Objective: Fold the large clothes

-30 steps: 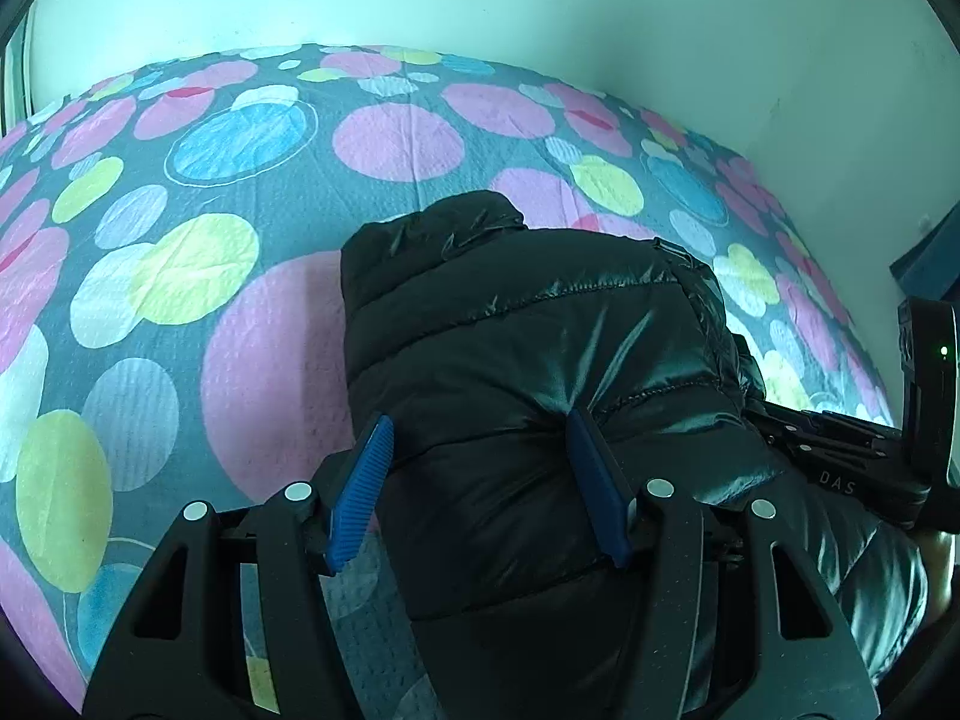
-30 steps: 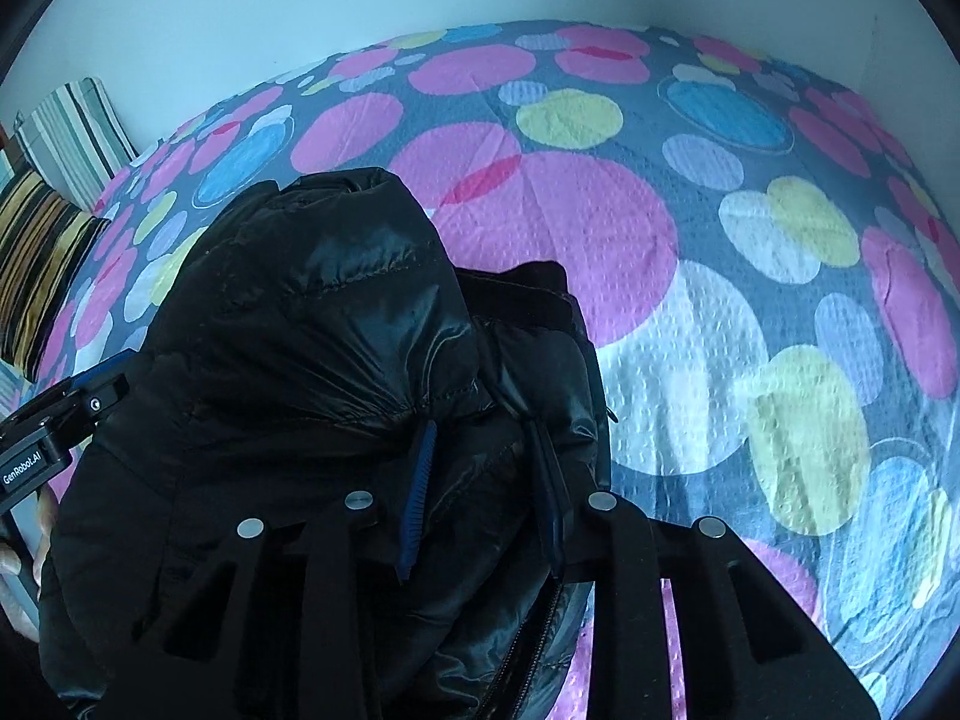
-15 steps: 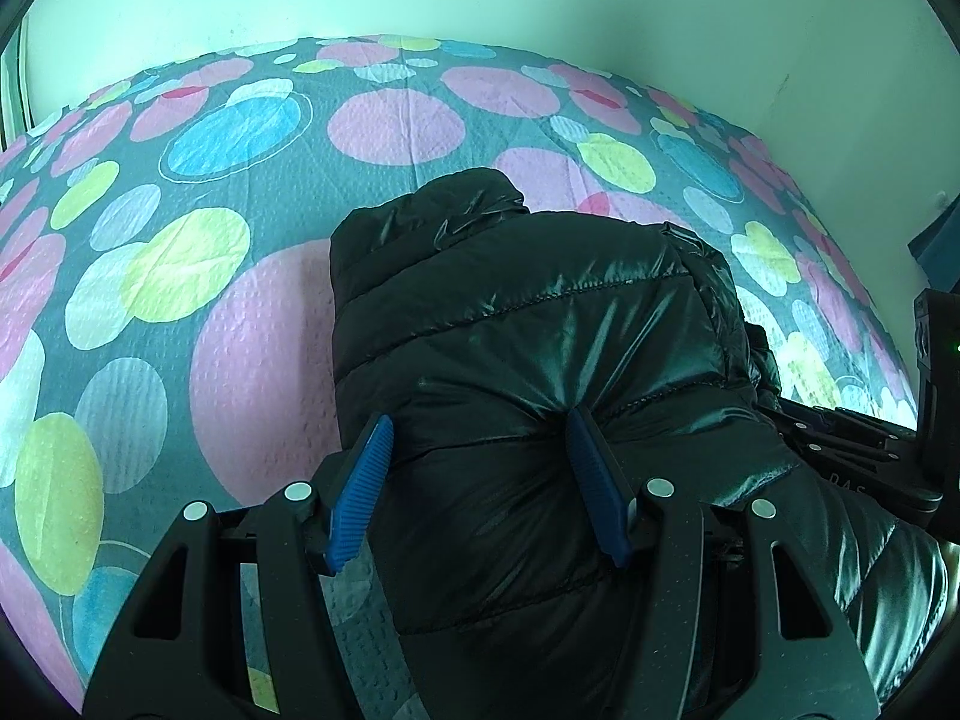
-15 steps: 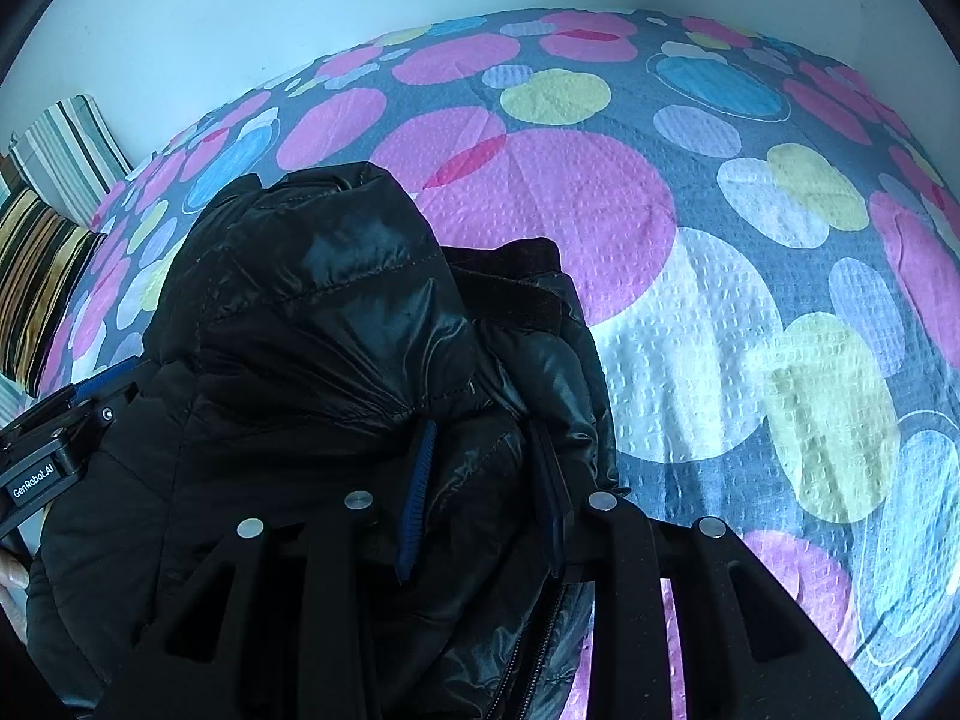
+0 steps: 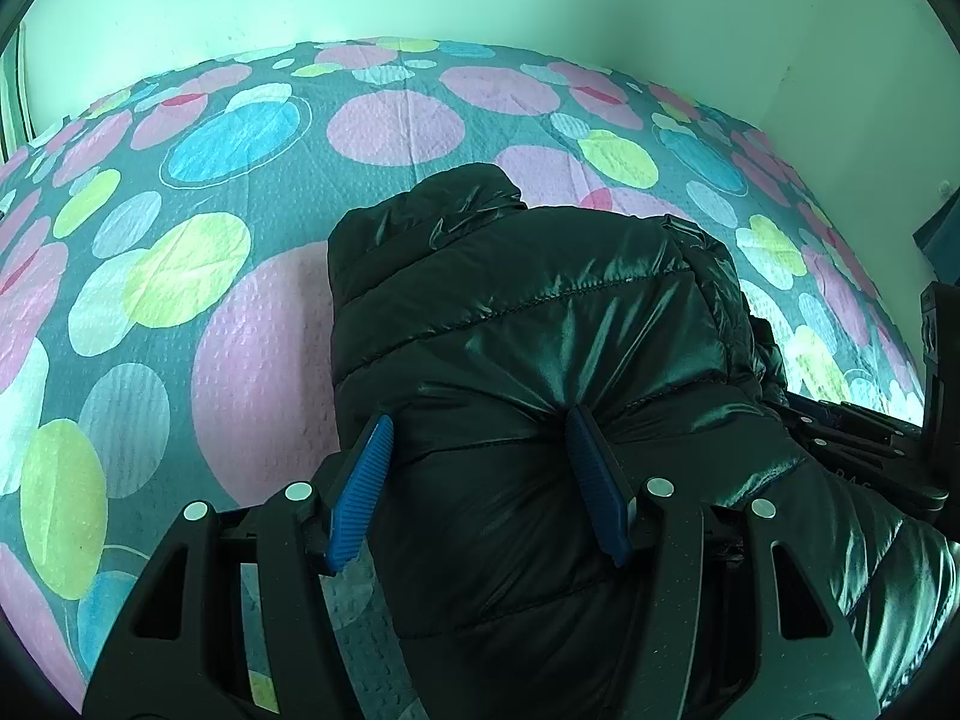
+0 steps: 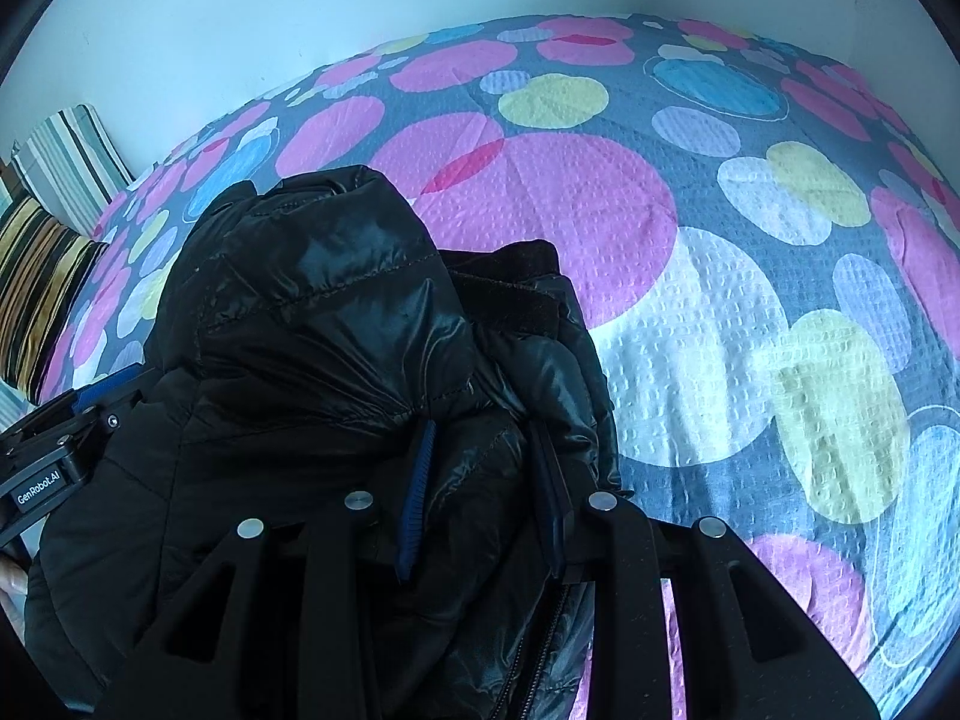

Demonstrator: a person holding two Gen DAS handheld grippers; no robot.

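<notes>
A shiny black puffer jacket [image 5: 540,312] lies bunched in a thick bundle on the spotted bedsheet [image 5: 240,330]. My left gripper [image 5: 480,456] is shut on the bundle's left part, its blue pads [image 5: 594,480] pressed into the padding, which creases around them. My right gripper [image 6: 483,480] is shut on a narrower fold of the jacket [image 6: 312,300] at its right side, beside the zipper edge. Each gripper shows in the other's view: the right one [image 5: 870,444] at the right edge, the left one [image 6: 54,468] at the left edge. Both point steeply down.
The bedsheet [image 6: 720,300], with pink, yellow, blue and white circles, spreads far beyond the jacket. Pale walls border the bed at the back. Striped pillows [image 6: 60,180] lie at the far left. A dark object [image 5: 942,228] stands past the bed's right side.
Both grippers keep the same hold on the jacket. The bundle and the views have barely shifted.
</notes>
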